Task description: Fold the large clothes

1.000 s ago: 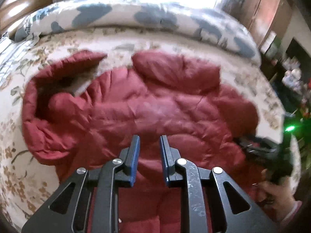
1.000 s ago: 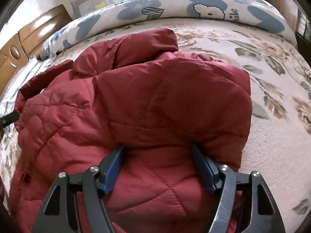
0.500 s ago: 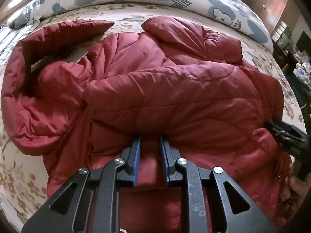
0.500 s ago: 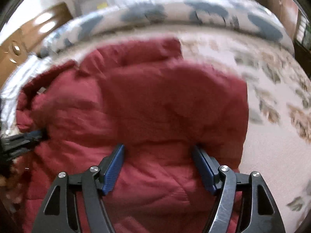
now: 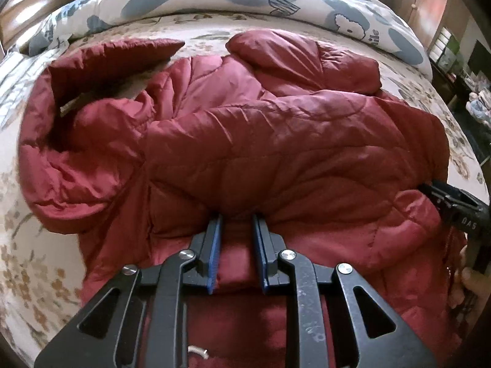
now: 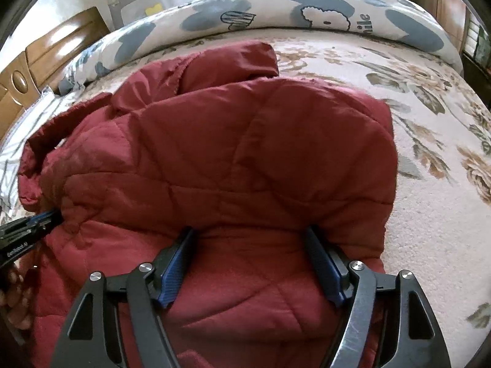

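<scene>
Item: red quilted jacket (image 5: 245, 141), spread on bed (image 6: 429, 214), hem folded up over body; hood at far left.
Left gripper (image 5: 236, 224): jaws narrow, pinching folded hem edge.
Right gripper (image 6: 248, 239): jaws wide and opening, padded fold between them, fingertips tucked under its edge; hold not confirmed.
Handling advice: lay fold flat, both corners level, press out puffed air before letting go, withdraw grippers low to avoid dragging fabric.
</scene>
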The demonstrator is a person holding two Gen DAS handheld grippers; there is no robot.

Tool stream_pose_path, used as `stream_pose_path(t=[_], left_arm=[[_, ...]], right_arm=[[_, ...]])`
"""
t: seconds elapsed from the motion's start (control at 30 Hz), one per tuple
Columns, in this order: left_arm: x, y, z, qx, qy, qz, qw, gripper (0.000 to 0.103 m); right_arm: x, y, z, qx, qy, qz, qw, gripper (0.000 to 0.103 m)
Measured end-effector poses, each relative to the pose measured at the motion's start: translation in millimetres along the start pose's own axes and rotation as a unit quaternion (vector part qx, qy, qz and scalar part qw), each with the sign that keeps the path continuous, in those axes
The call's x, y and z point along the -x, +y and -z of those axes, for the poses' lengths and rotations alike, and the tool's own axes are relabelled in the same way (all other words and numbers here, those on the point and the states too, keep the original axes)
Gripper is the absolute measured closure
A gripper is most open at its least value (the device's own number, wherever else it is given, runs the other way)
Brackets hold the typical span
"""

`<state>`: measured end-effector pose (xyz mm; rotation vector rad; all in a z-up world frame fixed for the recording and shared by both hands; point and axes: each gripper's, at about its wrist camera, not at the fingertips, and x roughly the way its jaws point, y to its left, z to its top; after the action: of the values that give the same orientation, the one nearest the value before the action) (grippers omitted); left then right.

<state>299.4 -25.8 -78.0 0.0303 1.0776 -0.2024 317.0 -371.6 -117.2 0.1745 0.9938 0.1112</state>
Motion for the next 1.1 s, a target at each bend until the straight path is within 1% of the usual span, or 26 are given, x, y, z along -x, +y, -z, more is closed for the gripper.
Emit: stream_pose_path(t=[0.03, 0.1, 0.13, 0.23, 0.37, 0.47, 0.6, 0.63, 0.7, 0.77, 0.9, 1.0, 1.1], left_arm=[[5.6, 1.2, -0.9, -0.002, 0.0, -0.004, 1.0, 0.08], [13.5, 4.5, -3.0, -0.005, -0.001, -0.016, 0.9999, 0.064], [18.7, 6.8, -4.5, -0.007, -0.005, -0.026, 0.9996, 0.062], [28.1, 13.6, -9.2, -0.014, -0.015, -0.057, 0.9982, 0.061], [34.0, 25.3, -20.9, -0.018, -0.02, -0.088, 0.9957, 0.059], [32.7, 30.6, -32.5, -0.03, -0.019, -0.127, 0.9912, 0.055], [28.8, 36.4, -42.8, -0.043, -0.01, -0.155, 0.9869, 0.049], [27.9, 37.5, -46.6, -0.048, -0.01, -0.166, 0.985, 0.048], [27.1, 40.0, -53.4, -0.056, -0.014, -0.187, 0.9808, 0.04], [26.5, 44.8, -65.1, -0.06, -0.022, -0.21, 0.9755, 0.034], [17.7, 60.8, -95.0, -0.049, -0.028, -0.247, 0.9674, 0.024], [2.5, 75.3, -116.2, -0.04, -0.018, -0.272, 0.9614, 0.019], [-23.1, 95.0, -132.7, -0.024, 0.017, -0.304, 0.9523, 0.018]], right_arm=[[6.0, -0.1, 0.6, -0.004, -0.002, -0.005, 1.0, 0.028], [20.0, -0.4, 2.9, -0.014, -0.011, -0.02, 1.0, 0.028], [27.6, -0.4, 4.8, -0.018, -0.016, -0.029, 0.999, 0.028], [46.9, 0.9, 11.4, -0.026, -0.026, -0.052, 0.998, 0.028], [62.1, 7.8, 19.5, -0.024, -0.026, -0.073, 0.997, 0.028], [68.3, 17.8, 27.5, -0.017, -0.021, -0.089, 0.996, 0.028], [72.8, 30.0, 37.8, -0.007, -0.015, -0.103, 0.995, 0.028], [73.6, 31.6, 40.3, -0.007, -0.013, -0.107, 0.994, 0.028], [75.7, 35.8, 44.8, -0.006, -0.009, -0.115, 0.993, 0.028], [77.8, 39.6, 48.5, -0.003, -0.007, -0.122, 0.993, 0.028], [83.0, 43.9, 54.4, 0.004, -0.005, -0.125, 0.992, 0.028], [88.0, 40.6, 58.2, -0.002, -0.007, -0.127, 0.992, 0.028], [91.3, 34.8, 61.9, -0.011, -0.007, -0.126, 0.992, 0.028]])
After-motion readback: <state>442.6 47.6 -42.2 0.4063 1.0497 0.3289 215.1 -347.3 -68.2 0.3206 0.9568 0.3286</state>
